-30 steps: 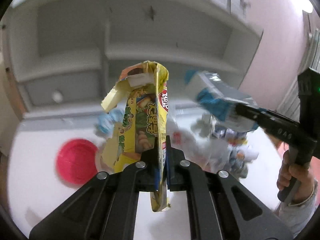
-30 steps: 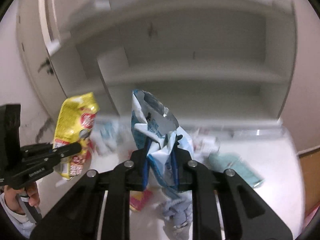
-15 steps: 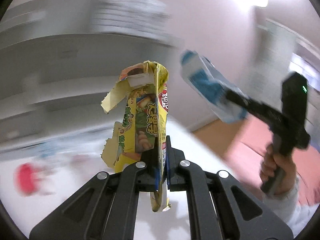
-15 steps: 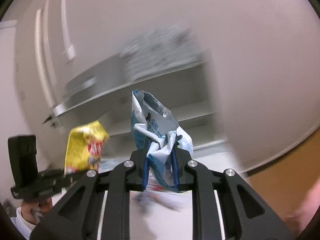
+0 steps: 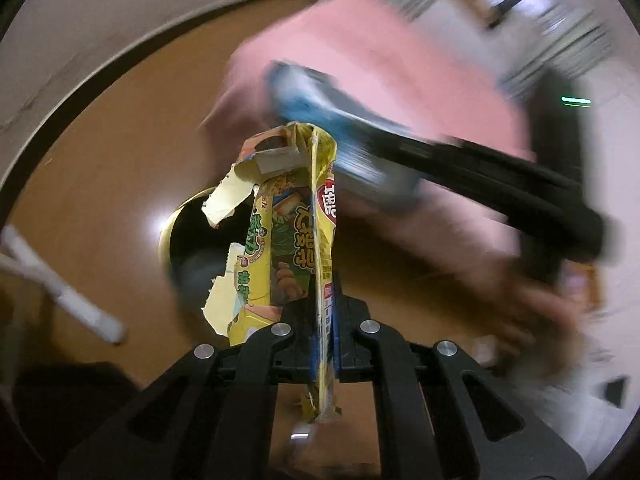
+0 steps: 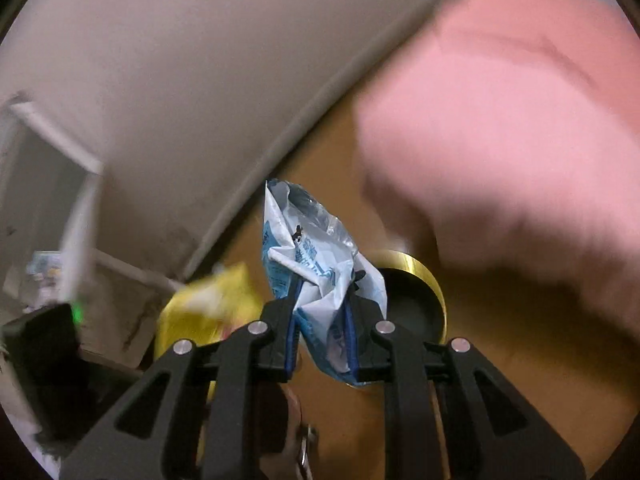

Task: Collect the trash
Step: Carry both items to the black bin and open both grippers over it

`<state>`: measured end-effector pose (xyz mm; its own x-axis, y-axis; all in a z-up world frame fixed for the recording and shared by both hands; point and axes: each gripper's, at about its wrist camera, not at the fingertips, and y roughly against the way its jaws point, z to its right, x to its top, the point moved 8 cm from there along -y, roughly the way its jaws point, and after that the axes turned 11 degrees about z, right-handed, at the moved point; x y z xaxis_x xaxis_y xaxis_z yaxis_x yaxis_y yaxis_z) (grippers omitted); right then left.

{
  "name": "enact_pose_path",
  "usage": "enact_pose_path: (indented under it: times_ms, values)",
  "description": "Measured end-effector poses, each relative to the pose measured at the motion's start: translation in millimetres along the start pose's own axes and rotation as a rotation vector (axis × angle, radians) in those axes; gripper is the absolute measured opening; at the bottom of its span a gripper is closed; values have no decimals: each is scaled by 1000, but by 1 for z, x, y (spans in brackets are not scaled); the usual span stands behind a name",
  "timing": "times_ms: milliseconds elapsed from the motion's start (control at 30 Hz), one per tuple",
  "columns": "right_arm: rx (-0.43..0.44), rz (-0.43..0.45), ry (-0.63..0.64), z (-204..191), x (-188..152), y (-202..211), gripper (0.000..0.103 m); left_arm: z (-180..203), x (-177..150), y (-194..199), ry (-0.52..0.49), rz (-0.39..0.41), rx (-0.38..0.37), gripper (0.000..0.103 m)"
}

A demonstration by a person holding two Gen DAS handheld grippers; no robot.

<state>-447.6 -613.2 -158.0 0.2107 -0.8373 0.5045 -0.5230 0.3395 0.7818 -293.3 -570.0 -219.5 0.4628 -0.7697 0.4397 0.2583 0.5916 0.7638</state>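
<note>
Your left tongs [image 5: 325,316] are pressed together on the lower edge of a torn yellow snack wrapper [image 5: 294,232], which stands upright between the pads with its ripped flaps hanging to the left. Your right tongs [image 6: 322,328] are pinching a crumpled blue-and-white wrapper [image 6: 316,276], gripped at its creased middle, its open mouth pointing away from the camera.

In the left wrist view, the right tongs and their blue wrapper cross the upper right, just above the top of the yellow wrapper; motion blur prevents you from confirming whether the two wrappers touch. In the right wrist view, the yellow wrapper shows as a blurred patch low on the left.

Beyond both wrappers, a round gold-rimmed bin [image 6: 430,276] with a dark interior stands on a brown wooden floor [image 5: 120,152]. A pink, blurred mass, possibly bedding [image 6: 520,120], fills the upper right of both views. A pale wall [image 6: 200,80] meets the floor behind.
</note>
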Motion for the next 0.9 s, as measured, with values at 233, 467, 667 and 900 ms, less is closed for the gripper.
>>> enact_pose_path:
  times_ms: [233, 467, 667, 900]
  values:
    - [-45, -146, -121, 57, -51, -87, 19, -56, -10, -98, 118, -158, 18, 4]
    - [-41, -142, -162, 68, -36, -98, 97, -37, -2, -102, 103, -94, 70, 93]
    - [-167, 68, -79, 71, 3, -42, 97, -6, 20, -64, -28, -24, 62, 93]
    - [-327, 559, 169, -10, 69, 86, 97, 61, 48, 122, -229, 329, 30, 94]
